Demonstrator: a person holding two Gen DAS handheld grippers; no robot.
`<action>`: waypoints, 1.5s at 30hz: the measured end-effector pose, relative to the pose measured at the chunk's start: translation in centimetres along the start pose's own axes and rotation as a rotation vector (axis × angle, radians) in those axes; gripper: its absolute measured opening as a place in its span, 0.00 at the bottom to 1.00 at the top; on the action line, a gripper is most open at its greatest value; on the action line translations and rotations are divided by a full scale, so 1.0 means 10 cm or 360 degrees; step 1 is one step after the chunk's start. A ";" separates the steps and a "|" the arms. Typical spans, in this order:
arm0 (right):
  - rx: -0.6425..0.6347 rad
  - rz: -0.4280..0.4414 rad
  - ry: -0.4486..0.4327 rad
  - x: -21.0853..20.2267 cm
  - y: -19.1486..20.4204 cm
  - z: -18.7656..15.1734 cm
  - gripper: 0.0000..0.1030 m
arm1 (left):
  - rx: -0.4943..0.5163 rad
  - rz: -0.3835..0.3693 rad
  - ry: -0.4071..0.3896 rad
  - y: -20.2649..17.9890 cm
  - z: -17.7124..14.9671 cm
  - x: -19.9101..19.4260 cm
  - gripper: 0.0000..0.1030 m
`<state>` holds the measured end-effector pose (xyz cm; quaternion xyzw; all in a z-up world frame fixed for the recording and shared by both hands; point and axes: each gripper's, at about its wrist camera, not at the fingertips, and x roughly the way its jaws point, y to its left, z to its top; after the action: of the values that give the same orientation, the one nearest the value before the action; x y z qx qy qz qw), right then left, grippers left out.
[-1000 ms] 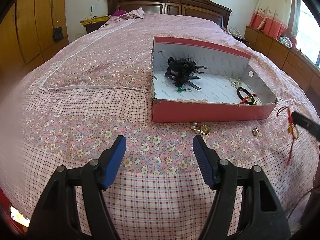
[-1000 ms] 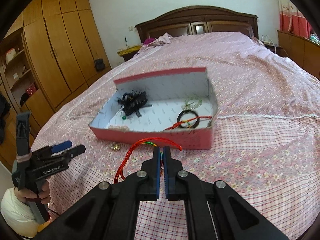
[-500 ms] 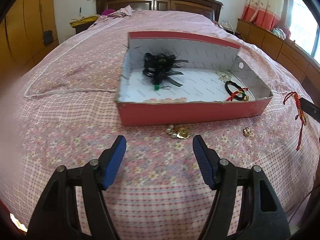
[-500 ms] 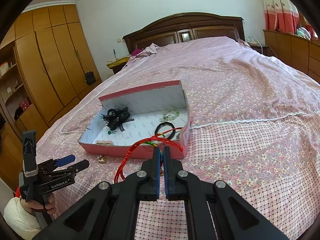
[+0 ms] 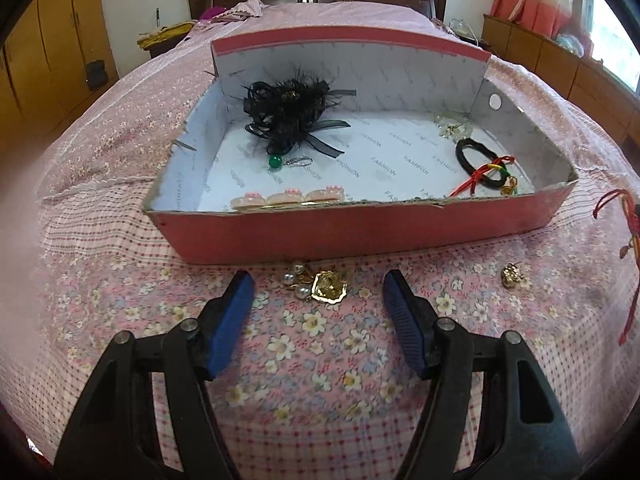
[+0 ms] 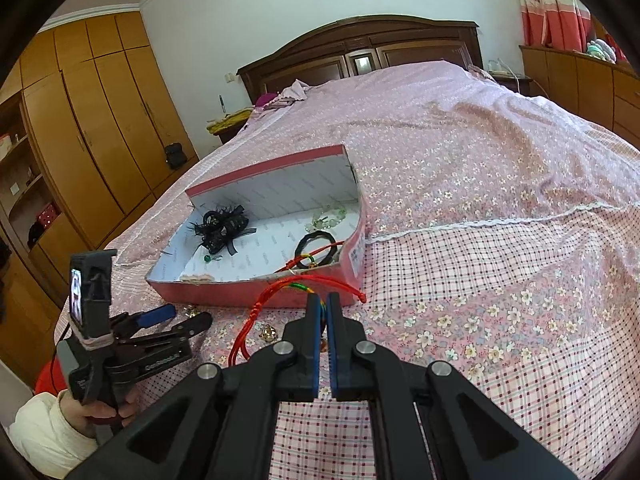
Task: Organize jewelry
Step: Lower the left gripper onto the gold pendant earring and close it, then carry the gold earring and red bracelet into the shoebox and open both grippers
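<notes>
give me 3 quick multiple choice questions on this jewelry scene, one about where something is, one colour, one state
1. Where does the gold pendant lie?
A. inside the box
B. on the bedspread in front of the box
C. on the wardrobe shelf

2. What colour is the outside of the box?
A. red
B. blue
C. green

3. How is the right hand-held gripper?
A. wide open and empty
B. out of view
C. shut on the red cord bracelet

Answers: 1 B, it rests on the floral bedspread just before the box's front wall, between the fingers of the open left hand-held gripper. 2 A, its front wall is red. 3 C, the red cord bracelet loops out from between its closed fingers.
</notes>
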<state>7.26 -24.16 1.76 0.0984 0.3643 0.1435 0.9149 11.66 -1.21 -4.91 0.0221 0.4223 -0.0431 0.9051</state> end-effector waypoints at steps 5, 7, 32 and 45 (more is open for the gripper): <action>0.0008 -0.0007 0.0023 0.04 -0.01 -0.01 0.04 | -0.0014 0.0003 -0.0012 -0.01 0.00 0.04 0.52; 0.0005 -0.0010 0.0028 0.05 0.01 -0.01 0.04 | -0.0029 -0.0026 -0.0018 0.03 0.00 0.04 0.39; 0.0004 0.0031 0.0001 0.01 0.01 -0.04 0.04 | -0.0007 -0.0293 -0.0004 0.33 -0.30 -0.31 0.22; 0.0003 0.0031 -0.0008 -0.01 0.01 -0.02 0.04 | 0.0061 -0.0231 -0.0002 0.28 -0.33 -0.31 0.24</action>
<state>6.98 -24.12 1.70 0.1032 0.3612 0.1517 0.9143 7.39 2.01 -4.66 0.0087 0.4215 -0.1166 0.8993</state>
